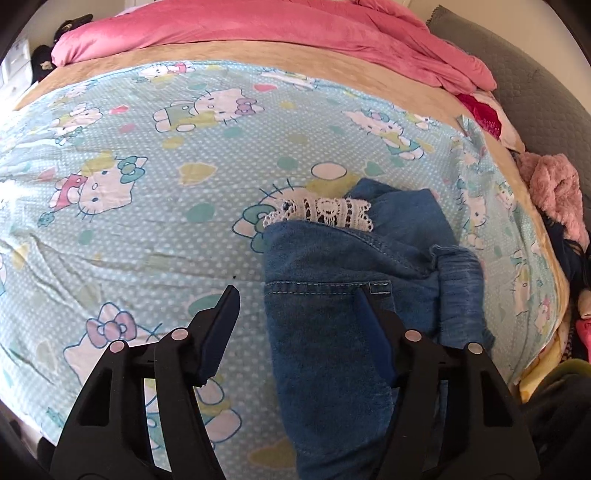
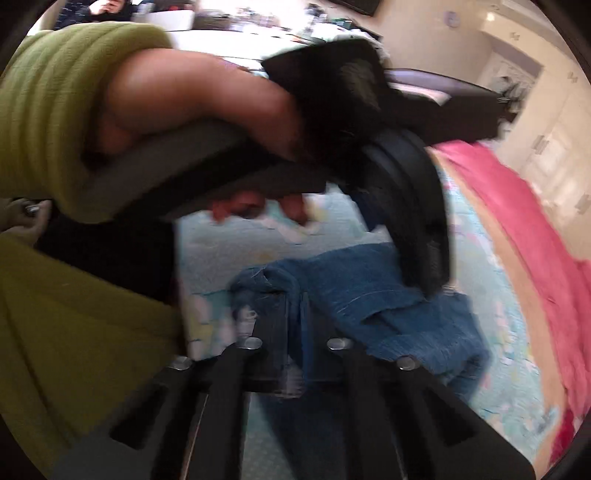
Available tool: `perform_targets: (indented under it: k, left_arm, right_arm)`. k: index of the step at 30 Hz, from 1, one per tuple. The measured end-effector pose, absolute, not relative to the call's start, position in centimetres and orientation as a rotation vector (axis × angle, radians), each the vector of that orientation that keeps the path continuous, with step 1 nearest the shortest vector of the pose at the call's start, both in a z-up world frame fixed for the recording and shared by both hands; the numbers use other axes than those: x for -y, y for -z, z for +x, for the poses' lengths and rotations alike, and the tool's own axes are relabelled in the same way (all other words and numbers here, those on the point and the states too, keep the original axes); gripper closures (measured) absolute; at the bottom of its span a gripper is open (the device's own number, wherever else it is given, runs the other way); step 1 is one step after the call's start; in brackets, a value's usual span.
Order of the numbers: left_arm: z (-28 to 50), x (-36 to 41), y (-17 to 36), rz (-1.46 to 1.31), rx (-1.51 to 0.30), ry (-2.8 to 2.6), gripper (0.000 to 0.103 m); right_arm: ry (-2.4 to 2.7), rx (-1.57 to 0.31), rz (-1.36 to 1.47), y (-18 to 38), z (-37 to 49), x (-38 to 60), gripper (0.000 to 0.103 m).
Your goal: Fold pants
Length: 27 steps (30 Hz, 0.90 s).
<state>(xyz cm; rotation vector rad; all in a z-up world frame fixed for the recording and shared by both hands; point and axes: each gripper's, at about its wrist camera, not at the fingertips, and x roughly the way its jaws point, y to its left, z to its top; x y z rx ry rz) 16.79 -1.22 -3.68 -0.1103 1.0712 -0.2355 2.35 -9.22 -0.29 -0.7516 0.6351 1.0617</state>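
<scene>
Blue denim pants (image 1: 332, 288) with a white lace trim (image 1: 321, 212) lie folded on the Hello Kitty bed sheet (image 1: 147, 229). My left gripper (image 1: 297, 295) is open just above them; its right finger lies over the denim and its left finger is over the sheet. In the blurred right wrist view, my right gripper (image 2: 294, 299) is shut on a fold of the pants (image 2: 388, 295). The left gripper's black body (image 2: 417, 206), held by an arm in a green sleeve (image 2: 55, 110), hangs over the pants in that view.
A pink duvet (image 1: 295, 33) is bunched along the far side of the bed. A pink fluffy garment (image 1: 554, 192) and other clothes lie at the right edge. A grey cushion (image 1: 546, 96) stands at the far right.
</scene>
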Motion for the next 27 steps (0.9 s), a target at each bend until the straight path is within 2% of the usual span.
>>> perform_targets:
  k: [4,9,14,17,21,25,27]
  left_arm:
    - [16.8,1.1,4.5,-0.119,-1.071,0.243,0.045]
    - [16.6,0.6,4.8,-0.161,-1.057,0.247,0.041]
    - [15.2,0.3,3.5,-0.149,-1.020,0.250,0.041]
    - [14.4,0.0,2.3,-0.139,-0.985,0.240,0.035]
    - [13.4,-0.6,0.8,-0.146,-0.941,0.228,0.028]
    - [12.5,-1.2,-0.5,-0.142,-0.907,0.209,0.022]
    - [12.0,-1.7,-1.1,-0.157,-0.894,0.199,0.019]
  right_arm:
    - [-1.120,-0.665,-0.718,-0.2,0.7,10.7,0.099]
    - [-1.060,-0.782,-0.570,2.5,1.8,11.9,0.099]
    - [-1.057,-0.782,-0.441,0.1,2.0,13.2,0.093]
    - [-1.040,-0.752,-0.398,-1.9,1.5,14.5,0.090]
    - [-1.001,-0.706,-0.327,-4.6,1.3,16.4,0.071]
    - [-0.986,-0.645,-0.250,-6.5,1.0,17.9,0.063]
    - [-0.965,-0.621,-0.211,-7.0,1.5,18.3,0.053]
